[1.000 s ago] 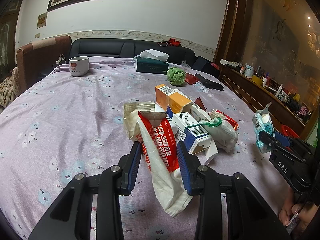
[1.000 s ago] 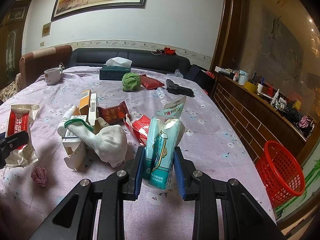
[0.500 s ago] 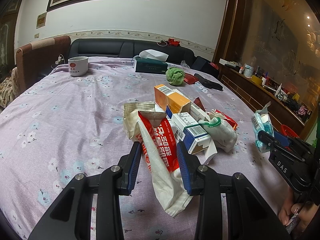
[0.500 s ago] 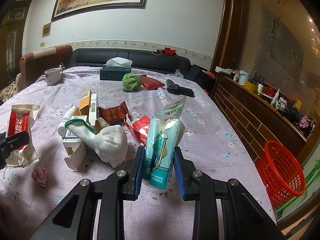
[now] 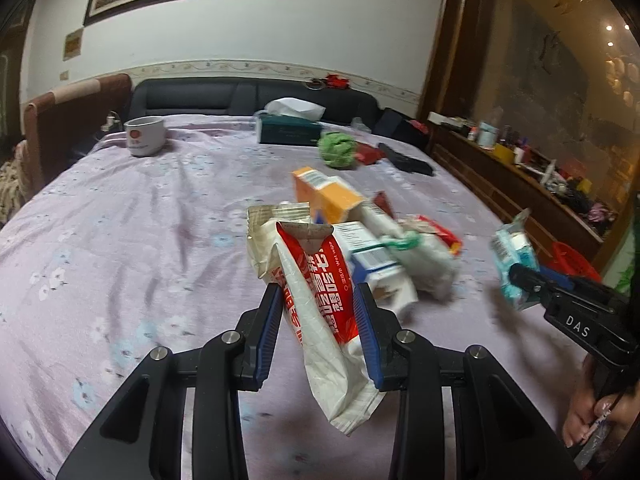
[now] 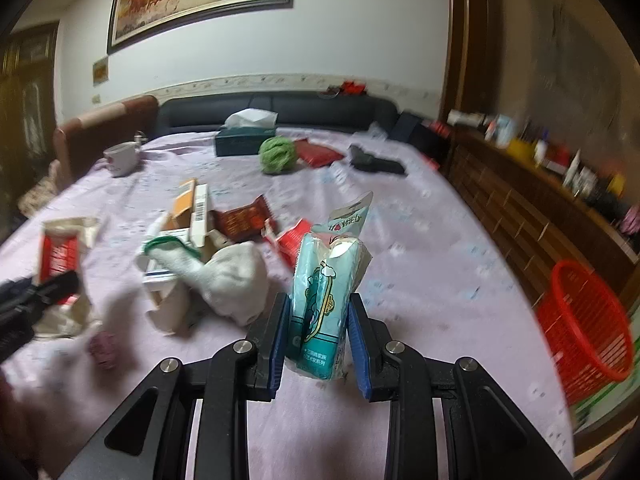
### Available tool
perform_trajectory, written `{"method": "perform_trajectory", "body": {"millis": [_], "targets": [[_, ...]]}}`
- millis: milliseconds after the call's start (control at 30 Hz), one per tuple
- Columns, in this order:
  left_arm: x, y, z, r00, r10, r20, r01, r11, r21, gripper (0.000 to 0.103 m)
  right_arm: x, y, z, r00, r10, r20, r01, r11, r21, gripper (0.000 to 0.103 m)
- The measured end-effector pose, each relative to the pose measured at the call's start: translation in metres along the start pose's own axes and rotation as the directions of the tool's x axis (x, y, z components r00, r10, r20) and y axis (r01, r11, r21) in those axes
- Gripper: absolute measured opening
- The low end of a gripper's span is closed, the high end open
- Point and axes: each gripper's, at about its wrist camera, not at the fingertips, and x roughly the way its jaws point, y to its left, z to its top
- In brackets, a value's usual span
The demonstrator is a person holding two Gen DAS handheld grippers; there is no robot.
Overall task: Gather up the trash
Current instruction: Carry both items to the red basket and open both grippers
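Red-and-white wet-wipe packet (image 5: 320, 300), clamped between the fingers of the left gripper (image 5: 318, 320) above the lilac tablecloth (image 5: 120, 240). Teal tissue pack (image 6: 320, 300), clamped by the right gripper (image 6: 318, 336). Remaining litter pile (image 6: 208, 256) lies mid-table; red basket (image 6: 584, 320) stands on the floor beside the table.

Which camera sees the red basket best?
The right wrist view: the red basket shows almost whole, beside the bed's right edge. The left wrist view catches only a red sliver behind the right hand-held gripper.
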Motion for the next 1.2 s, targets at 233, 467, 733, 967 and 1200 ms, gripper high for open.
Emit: {"method": "perform_trajectory", "body": {"millis": [233, 467, 733, 967, 1200], "targets": [[-0.018, -0.046, 0.019, 0.991, -0.132, -0.011, 0.132, 0.99, 0.049, 0.035, -0.021, -0.034, -0.001, 0.986, 0.164, -0.031, -0.16, 0.98, 0.115, 0.03], [-0.017, -0.123, 0.039, 0.964, -0.26, -0.057, 0.265, 0.951, 0.157, 0.035, -0.057, -0.09, -0.005, 0.99, 0.141, 0.029, -0.144, 0.966, 0.213, 0.03], [0.001, -0.239, 0.05, 0.894, -0.42, -0.154, 0.447, 0.858, 0.254, 0.035, -0.11, -0.208, -0.011, 0.994, -0.039, 0.101, -0.003, 0.925, 0.381, 0.032], [0.038, -0.35, 0.038, 0.833, -0.487, -0.264, 0.551, 0.774, 0.312, 0.035, -0.131, -0.295, -0.019, 0.984, -0.128, 0.121, 0.053, 0.87, 0.49, 0.032], [0.075, -0.41, 0.032, 0.825, -0.487, -0.287, 0.562, 0.761, 0.325, 0.039, -0.12, -0.349, -0.024, 0.986, -0.13, 0.106, 0.052, 0.838, 0.543, 0.035]]}}
